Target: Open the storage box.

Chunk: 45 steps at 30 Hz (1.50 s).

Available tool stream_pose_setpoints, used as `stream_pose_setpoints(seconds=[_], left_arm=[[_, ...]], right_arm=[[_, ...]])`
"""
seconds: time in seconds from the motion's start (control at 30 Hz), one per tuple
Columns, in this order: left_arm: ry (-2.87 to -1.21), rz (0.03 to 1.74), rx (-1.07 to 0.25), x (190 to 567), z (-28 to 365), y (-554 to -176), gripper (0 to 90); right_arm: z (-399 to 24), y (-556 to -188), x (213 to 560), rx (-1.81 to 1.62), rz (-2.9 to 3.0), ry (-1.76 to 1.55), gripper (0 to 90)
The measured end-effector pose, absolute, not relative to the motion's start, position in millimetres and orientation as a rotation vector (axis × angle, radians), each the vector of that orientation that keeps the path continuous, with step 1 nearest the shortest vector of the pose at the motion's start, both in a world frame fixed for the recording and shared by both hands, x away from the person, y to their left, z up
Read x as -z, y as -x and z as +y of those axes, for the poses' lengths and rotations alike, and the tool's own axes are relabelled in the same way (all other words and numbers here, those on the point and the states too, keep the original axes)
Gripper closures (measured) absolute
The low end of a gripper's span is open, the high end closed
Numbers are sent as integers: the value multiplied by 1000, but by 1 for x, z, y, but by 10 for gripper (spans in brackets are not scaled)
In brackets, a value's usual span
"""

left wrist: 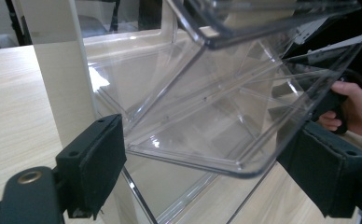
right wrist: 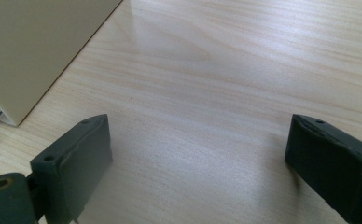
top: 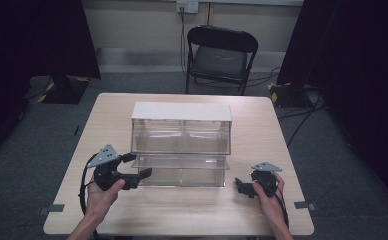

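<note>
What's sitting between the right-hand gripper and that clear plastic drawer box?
Nothing: in the high view bare table separates the right gripper from the clear drawer box. The right gripper view shows bare wood ahead.

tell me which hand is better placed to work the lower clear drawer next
Left, most likely. The left tool sits at the lower clear drawer, whose tilted front edge lies between its jaws in the left gripper view. The right tool rests open over bare table, apart from the organizer.
</note>
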<state>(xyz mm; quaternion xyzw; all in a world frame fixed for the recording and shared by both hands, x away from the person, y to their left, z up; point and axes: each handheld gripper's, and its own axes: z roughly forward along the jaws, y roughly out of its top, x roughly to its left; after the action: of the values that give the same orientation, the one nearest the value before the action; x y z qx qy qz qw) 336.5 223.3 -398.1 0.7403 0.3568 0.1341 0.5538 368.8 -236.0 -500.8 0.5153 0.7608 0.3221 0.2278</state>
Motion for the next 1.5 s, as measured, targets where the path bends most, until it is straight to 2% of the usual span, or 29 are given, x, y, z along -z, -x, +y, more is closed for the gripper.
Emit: stream_pose_setpoints(seconds=[0.9,1.5], left_arm=[[-1747,825,-345,380,222,-342,131],[-1772,838,-341,379,216,-352,52]], right_arm=[[-236,-369,501,-887,2096,-1419,64],[-236,-369,501,-887,2096,-1419,64]])
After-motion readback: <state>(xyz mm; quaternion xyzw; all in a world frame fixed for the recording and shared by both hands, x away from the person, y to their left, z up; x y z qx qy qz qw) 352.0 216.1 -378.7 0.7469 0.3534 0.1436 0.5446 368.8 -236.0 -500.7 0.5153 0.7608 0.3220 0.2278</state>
